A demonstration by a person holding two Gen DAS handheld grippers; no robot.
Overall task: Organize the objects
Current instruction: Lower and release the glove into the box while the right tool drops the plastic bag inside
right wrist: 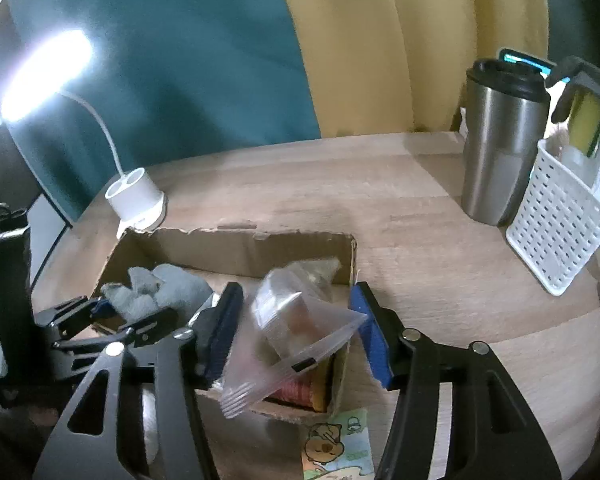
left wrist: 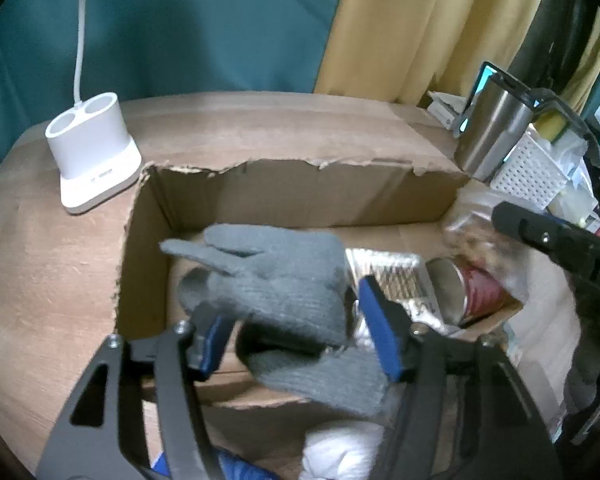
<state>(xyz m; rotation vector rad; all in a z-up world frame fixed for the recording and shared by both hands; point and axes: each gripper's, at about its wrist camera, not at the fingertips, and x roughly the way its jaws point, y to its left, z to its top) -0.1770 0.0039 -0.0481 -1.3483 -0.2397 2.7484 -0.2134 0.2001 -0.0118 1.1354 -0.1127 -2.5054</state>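
Note:
An open cardboard box (left wrist: 292, 196) sits on the wooden table; it also shows in the right wrist view (right wrist: 236, 256). A grey knit glove (left wrist: 284, 284) hangs over the box between the fingers of my left gripper (left wrist: 300, 328), whose jaws stand wide apart around it. In the box lie a silver foil packet (left wrist: 392, 276) and a red tin can (left wrist: 472, 292). My right gripper (right wrist: 296, 332) is open over the box's right end, with a clear plastic bag of snacks (right wrist: 296, 320) between its fingers, falling loose. The glove (right wrist: 156, 288) and the left gripper (right wrist: 112, 320) show at left there.
A white lamp base (left wrist: 92, 152) with a cable stands left of the box. A steel tumbler (right wrist: 500, 140) and a white perforated basket (right wrist: 560, 220) stand at the right. A cartoon sticker card (right wrist: 340, 448) lies before the box. White cloth (left wrist: 340, 452) lies near the camera.

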